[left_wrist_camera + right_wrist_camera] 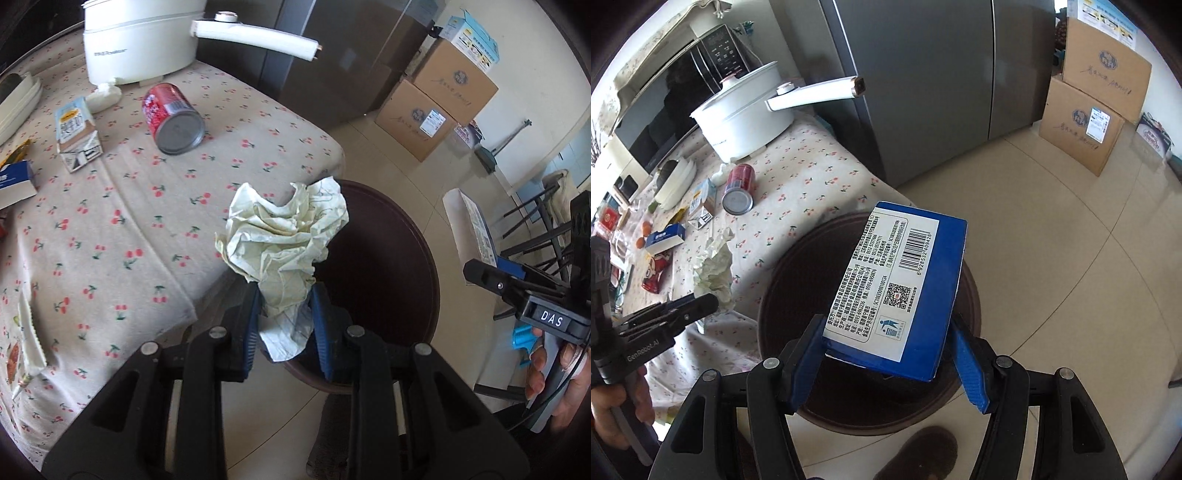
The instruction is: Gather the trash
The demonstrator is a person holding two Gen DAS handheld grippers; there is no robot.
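Halfway at best: still on the counter (pixel 110 221) a red can (pixel 173 118), a small carton (pixel 75 133) and more boxes, none yet in the dark round bin (pixel 798 295) just beside it. Right tool (pixel 886 354) half wide, clamped on a blue box (pixel 905 288) above the bin. Left tool (pixel 284 317) narrow, pinching crumpled paper (pixel 284 236) over the bin's rim.

Cream tablecloth (pixel 110 229) with red cherries, blue-and-white box (pixel 897 291), red can (pixel 173 116).
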